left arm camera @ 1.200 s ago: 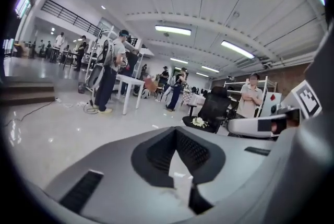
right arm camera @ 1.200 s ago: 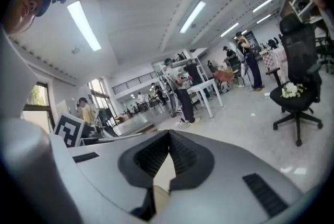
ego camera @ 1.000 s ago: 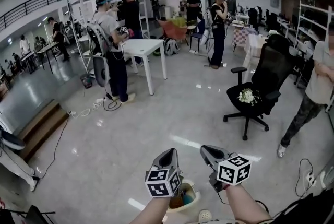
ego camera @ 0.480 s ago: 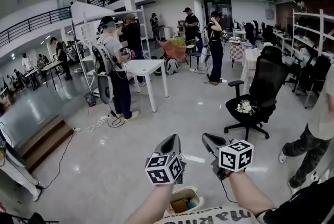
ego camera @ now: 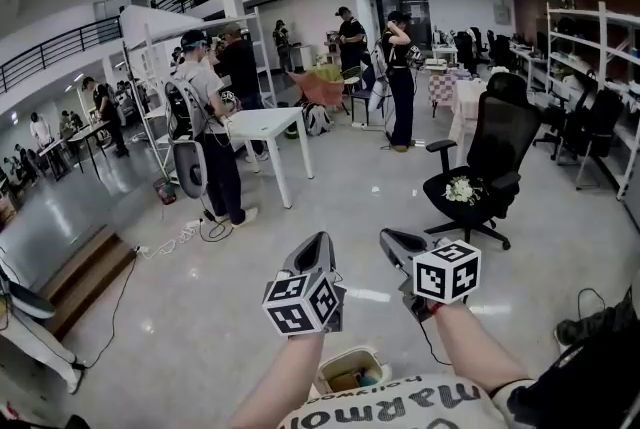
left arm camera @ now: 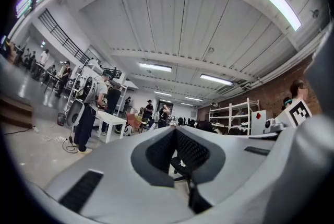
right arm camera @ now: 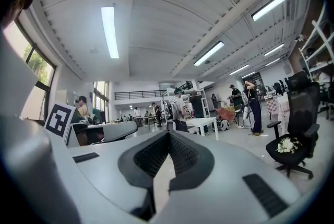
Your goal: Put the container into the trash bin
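Black chair (ego camera: 497,142), white table (ego camera: 262,123), cream bin (ego camera: 352,354)

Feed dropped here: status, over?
Left gripper and right gripper shut, empty. Trash bin below them, contents unclear. Nothing between grippers and bin.

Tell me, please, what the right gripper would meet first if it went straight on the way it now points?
Nothing close: the right gripper points across open floor. Farther on, its line seems to reach the person at the white table, though depth is unclear.
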Demonstrator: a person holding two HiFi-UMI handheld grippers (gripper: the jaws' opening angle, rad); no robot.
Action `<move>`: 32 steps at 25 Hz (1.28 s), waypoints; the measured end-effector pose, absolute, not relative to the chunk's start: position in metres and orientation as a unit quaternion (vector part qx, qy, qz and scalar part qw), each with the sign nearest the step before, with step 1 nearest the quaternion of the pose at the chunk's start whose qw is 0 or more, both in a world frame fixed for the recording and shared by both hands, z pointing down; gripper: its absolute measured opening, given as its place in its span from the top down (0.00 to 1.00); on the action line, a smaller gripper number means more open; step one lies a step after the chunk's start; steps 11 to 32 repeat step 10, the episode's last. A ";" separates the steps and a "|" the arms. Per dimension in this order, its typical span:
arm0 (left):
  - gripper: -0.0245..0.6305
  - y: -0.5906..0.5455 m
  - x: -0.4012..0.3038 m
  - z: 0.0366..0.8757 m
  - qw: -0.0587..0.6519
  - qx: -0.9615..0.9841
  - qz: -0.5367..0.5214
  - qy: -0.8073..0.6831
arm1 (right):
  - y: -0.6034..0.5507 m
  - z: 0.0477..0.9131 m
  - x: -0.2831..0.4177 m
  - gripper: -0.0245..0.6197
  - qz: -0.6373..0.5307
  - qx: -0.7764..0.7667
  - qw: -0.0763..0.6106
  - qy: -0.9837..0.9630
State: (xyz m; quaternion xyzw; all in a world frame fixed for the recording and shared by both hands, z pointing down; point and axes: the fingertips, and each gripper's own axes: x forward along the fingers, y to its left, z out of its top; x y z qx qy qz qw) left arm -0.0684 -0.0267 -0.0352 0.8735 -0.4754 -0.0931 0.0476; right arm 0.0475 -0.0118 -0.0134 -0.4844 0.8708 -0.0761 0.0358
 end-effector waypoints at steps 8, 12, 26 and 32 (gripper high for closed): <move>0.98 -0.021 -0.066 -0.049 0.041 0.876 -0.097 -0.470 | -0.010 -0.024 0.053 0.96 -0.074 -0.494 0.038 0.866; 0.98 -0.020 -0.067 -0.051 0.041 0.876 -0.099 -0.470 | -0.009 -0.027 0.053 0.96 -0.072 -0.495 0.038 0.865; 0.98 -0.020 -0.067 -0.051 0.041 0.876 -0.099 -0.470 | -0.009 -0.027 0.053 0.96 -0.072 -0.495 0.038 0.865; 0.98 -0.020 -0.067 -0.051 0.041 0.876 -0.099 -0.470 | -0.009 -0.027 0.053 0.96 -0.072 -0.495 0.038 0.865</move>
